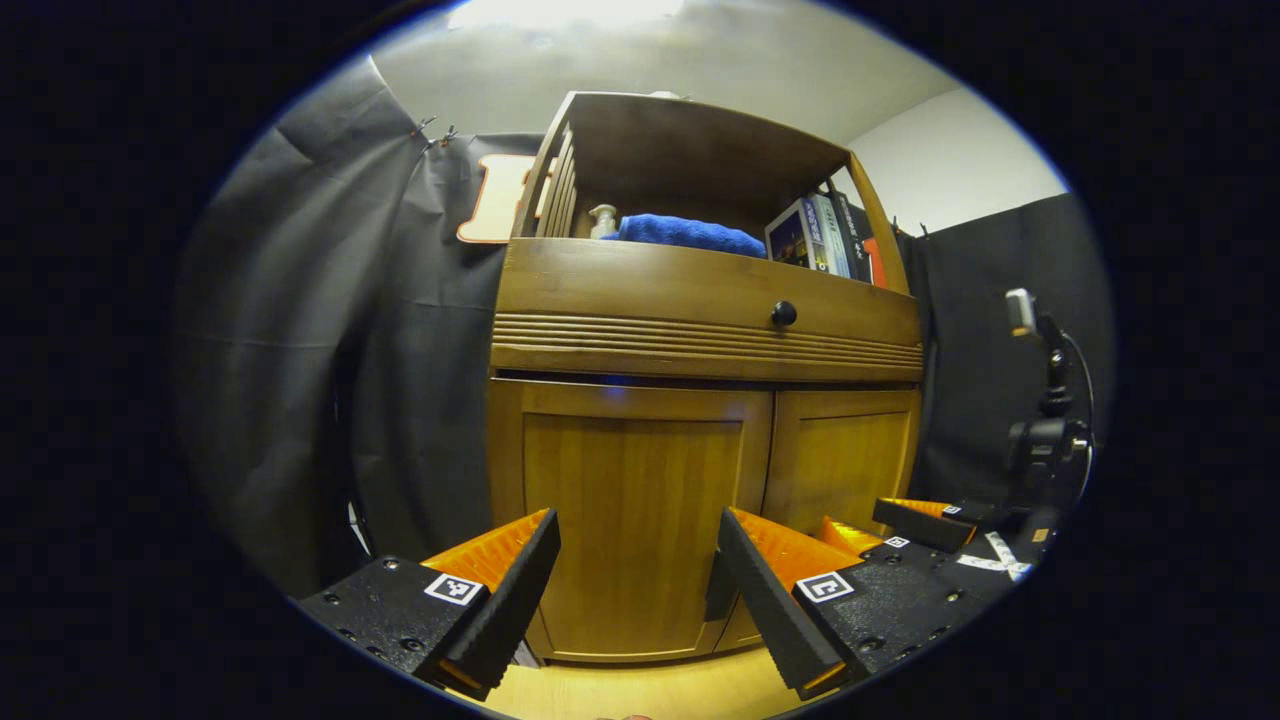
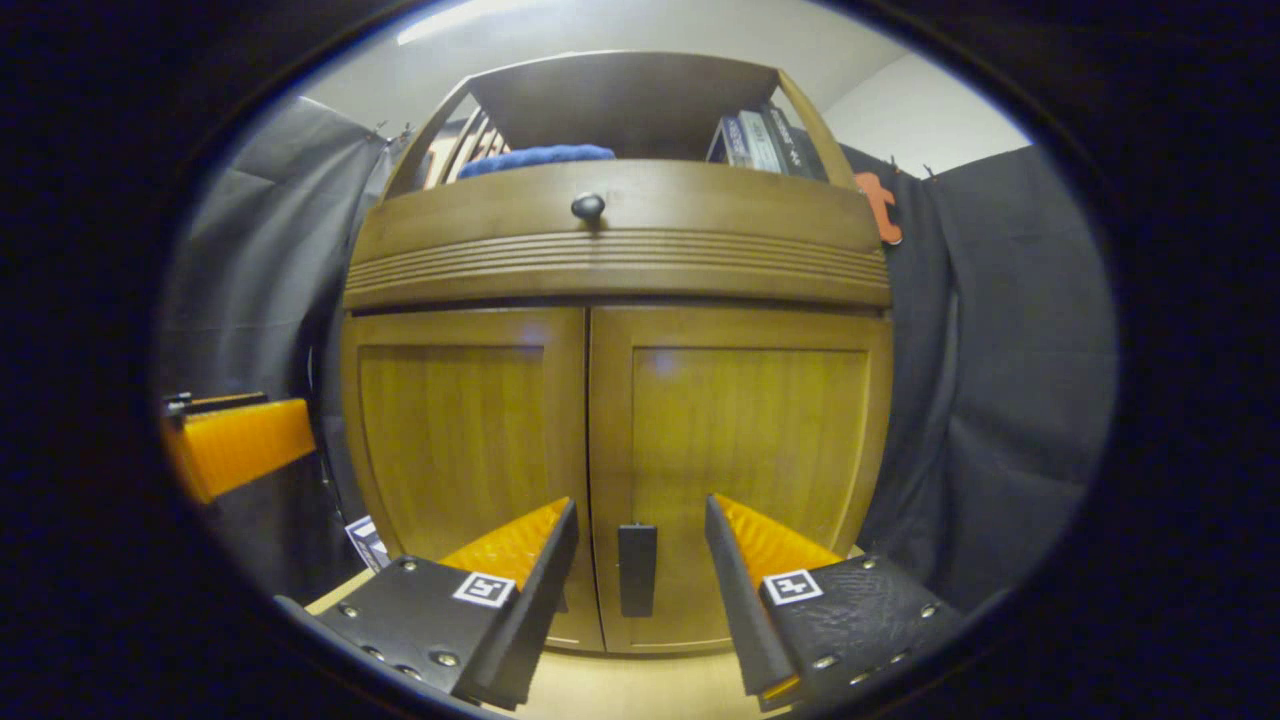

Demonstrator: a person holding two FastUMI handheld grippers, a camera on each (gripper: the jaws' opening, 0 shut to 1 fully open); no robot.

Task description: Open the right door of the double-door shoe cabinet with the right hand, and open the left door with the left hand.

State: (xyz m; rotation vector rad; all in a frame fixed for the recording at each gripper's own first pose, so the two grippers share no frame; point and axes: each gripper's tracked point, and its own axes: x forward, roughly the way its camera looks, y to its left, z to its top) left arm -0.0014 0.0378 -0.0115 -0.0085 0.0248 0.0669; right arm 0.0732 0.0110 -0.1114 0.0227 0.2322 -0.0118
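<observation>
Right gripper view: both doors closed — right hand-held gripper (image 2: 640, 560) spread, handle (image 2: 637, 568) btwn fingers, not gripped. Left hand-held gripper (image 1: 637, 570) spread, idle. I've nothing done yet.

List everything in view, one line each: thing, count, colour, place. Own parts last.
cabinet: one, brown wood, centre, against black cloth.
doors: two, brown, both shut, lower cabinet.
door handle: one, dark, low on the right door's inner edge.
drawer knob: one, dark, above the doors.
towel: one, blue, on the open shelf.
books: several, mixed colours, shelf's right end.
bottle: one, pale, shelf's left.
camera stand: one, black, right of the cabinet.
left claw: open, before the left door.
right claw: open, either side of the handle, apart from it.
</observation>
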